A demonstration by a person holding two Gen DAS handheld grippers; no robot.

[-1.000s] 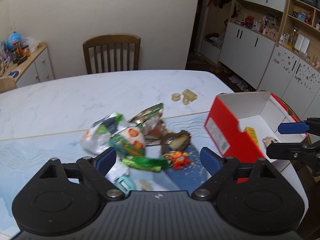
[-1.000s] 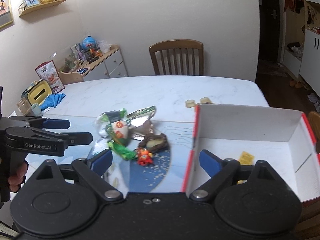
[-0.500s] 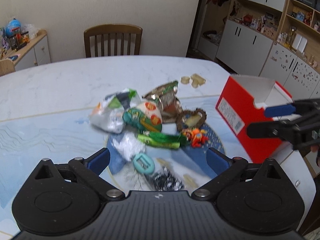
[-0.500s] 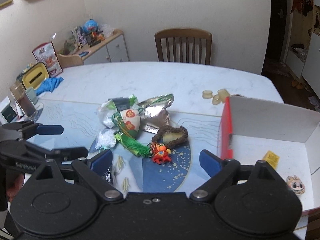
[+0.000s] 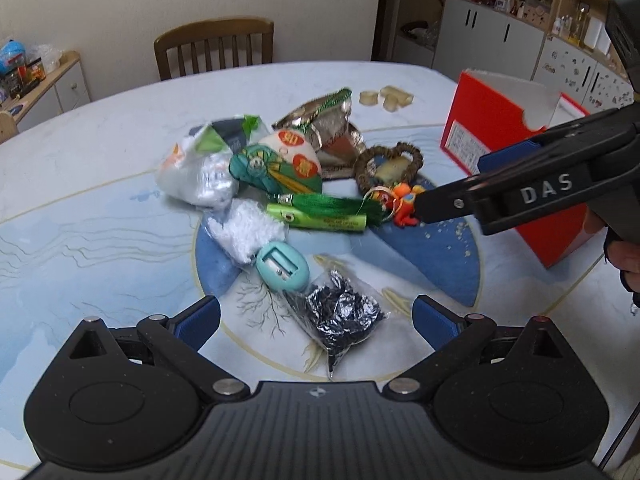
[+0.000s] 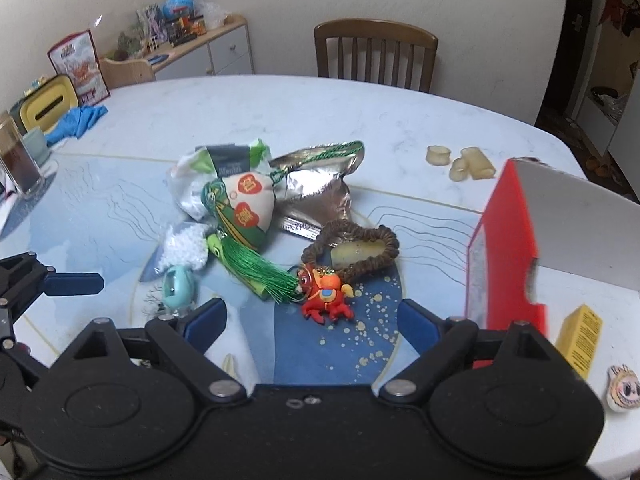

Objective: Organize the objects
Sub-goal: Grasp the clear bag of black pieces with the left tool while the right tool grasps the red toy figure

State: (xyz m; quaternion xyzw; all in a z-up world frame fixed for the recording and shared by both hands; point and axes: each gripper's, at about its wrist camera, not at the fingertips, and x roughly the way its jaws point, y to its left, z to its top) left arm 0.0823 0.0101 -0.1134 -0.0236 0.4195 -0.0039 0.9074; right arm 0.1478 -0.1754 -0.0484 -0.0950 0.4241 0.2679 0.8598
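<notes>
Both claws spread, nothing pinched. Left claw (image 5: 316, 316) hovers low over the desk (image 5: 100, 128), a clear bag of dark shiny bits (image 5: 338, 316) between its blue pads, teal pencil sharpener (image 5: 282, 266) just past at 11 o'clock. Right claw (image 6: 312, 322) hovers over the blue patch of the desk, the red crab keychain (image 6: 326, 298) right between its fingertips. In the left wrist view the right claw comes in from 3 o'clock, fingertips beside the crab; cannot tell if touching.

Pile mid-desk, left wrist view:
- green tassel (image 5: 332, 204) lying across a green tube (image 5: 320, 220), keyring end touching the crab
- zongzi-shaped pouch (image 5: 276, 164) with red patches, at 12 o'clock of the tassel, leaning on a white-green snack bag (image 5: 200, 168)
- silver foil bag (image 5: 324, 128) behind, green cord on its edge
- brown braided ring (image 5: 390, 164) at 1 o'clock of the crab, pale yellow piece inside
- bag of white beads (image 5: 248, 228) at 10 o'clock of the sharpener

Red box (image 6: 508, 248), white inside, at 3 o'clock, open; holds a yellow packet (image 6: 580, 340) and a small cartoon-face charm (image 6: 622, 390). Three pale rubbery rings (image 6: 460, 162) sit apart at 1 o'clock near the far desk edge. Wooden chair (image 6: 374, 54) behind the desk at 12 o'clock.
</notes>
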